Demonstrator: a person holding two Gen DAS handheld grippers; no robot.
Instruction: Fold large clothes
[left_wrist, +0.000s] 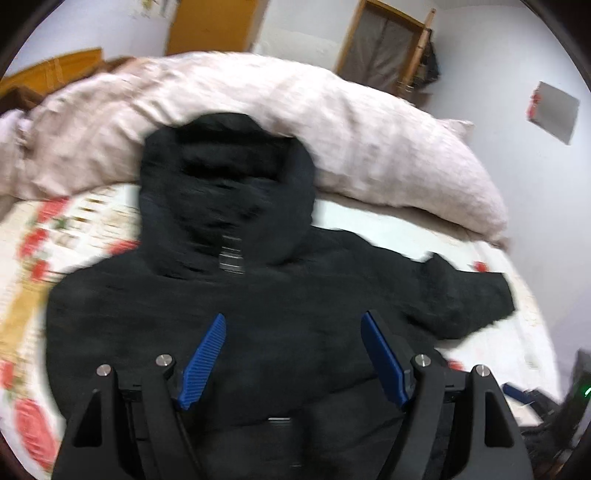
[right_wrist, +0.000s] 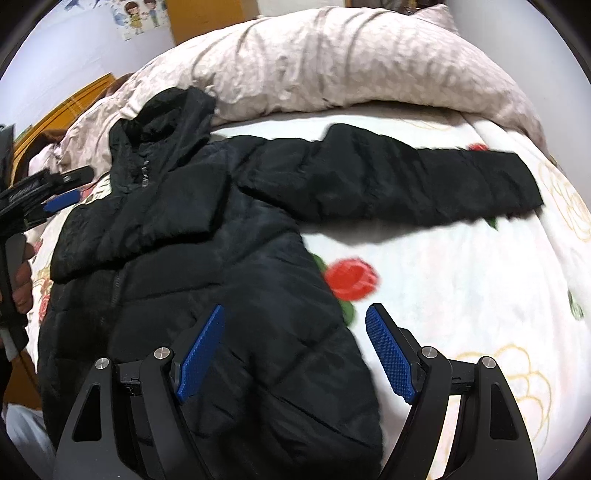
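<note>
Nearest, the right tool (right_wrist: 295, 350) has its blue pads spread wide with nothing between them, hovering over the lower edge of a black padded jacket (right_wrist: 207, 258). The left tool (left_wrist: 293, 354) is also wide and empty, poised above the jacket's chest; in the right wrist view it shows at the left border, gripped by a hand (right_wrist: 22, 284).

The jacket lies flat on a bed (right_wrist: 461, 277) covered by a white sheet with red flowers. One sleeve (right_wrist: 424, 181) stretches out sideways across the sheet; the other is folded in over the front. The hood (left_wrist: 225, 177) rests against a crumpled pale pink duvet (right_wrist: 351, 62) heaped at the far end. Beyond it stand white walls and a wooden door (left_wrist: 210, 26).
</note>
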